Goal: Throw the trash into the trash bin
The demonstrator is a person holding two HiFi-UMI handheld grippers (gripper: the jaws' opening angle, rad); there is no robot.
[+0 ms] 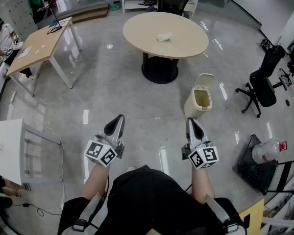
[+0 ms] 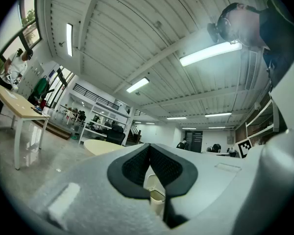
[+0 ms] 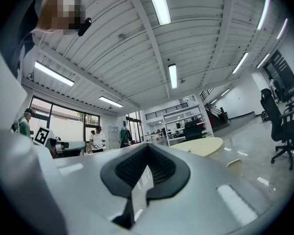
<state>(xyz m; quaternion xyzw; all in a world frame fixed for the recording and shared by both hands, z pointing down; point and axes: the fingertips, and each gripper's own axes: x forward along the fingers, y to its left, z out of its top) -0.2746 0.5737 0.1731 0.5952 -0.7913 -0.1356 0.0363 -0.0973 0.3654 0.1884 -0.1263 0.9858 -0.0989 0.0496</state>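
Note:
A crumpled white piece of trash (image 1: 164, 36) lies on the round beige table (image 1: 137, 33) at the far side of the room. A cream trash bin (image 1: 198, 102) stands on the floor in front of the table with its lid up. My left gripper (image 1: 118, 117) and right gripper (image 1: 191, 121) are held level in front of me, both shut and empty, well short of the table. The bin is just ahead of the right gripper. In the left gripper view the bin (image 2: 156, 195) shows below the closed tips (image 2: 149, 146). The right gripper view shows the table (image 3: 201, 145) beyond its tips (image 3: 147, 146).
A rectangular wooden desk (image 1: 39, 45) stands at the far left, with a person (image 1: 2, 35) beside it. A black office chair (image 1: 262, 84) is at the right. A black crate (image 1: 257, 168) with a plastic bottle (image 1: 267, 151) sits near my right side. A white table (image 1: 5, 146) is at the left.

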